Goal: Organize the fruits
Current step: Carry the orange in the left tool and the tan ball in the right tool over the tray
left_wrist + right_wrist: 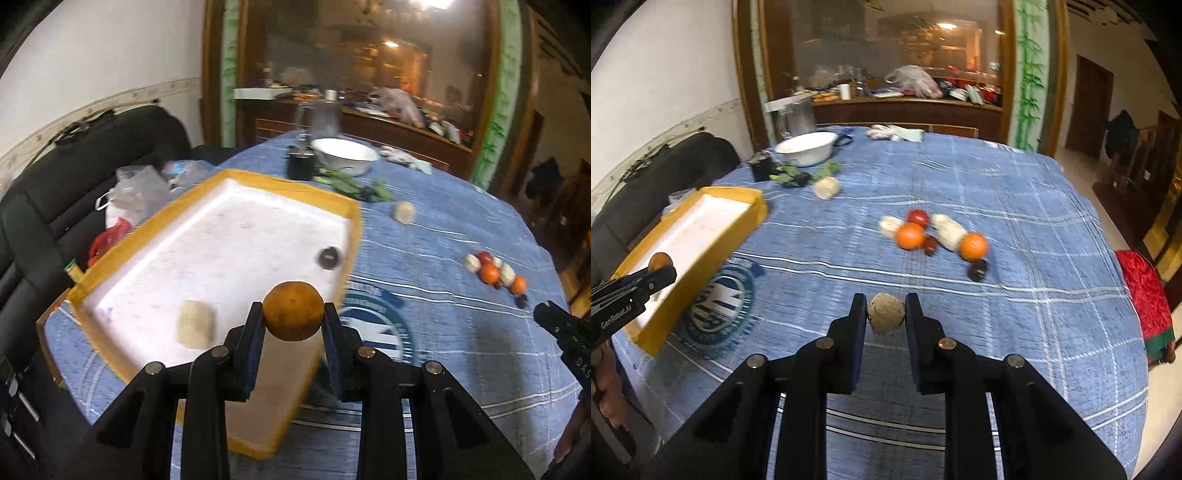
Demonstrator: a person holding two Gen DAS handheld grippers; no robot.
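Blurring the fruit pile point(938, 236), each tool grips one round fruit

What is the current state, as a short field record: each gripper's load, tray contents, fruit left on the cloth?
left gripper: jaws shut on an orange fruit, held above the tray's near end
right gripper: jaws shut on a tan round fruit, above the blue tablecloth
tray: yellow rim, white inside; holds a pale block and a dark round fruit
fruit cluster: oranges, red, dark and pale pieces, loose on the cloth
lone pale piece: on the cloth, near the white bowl
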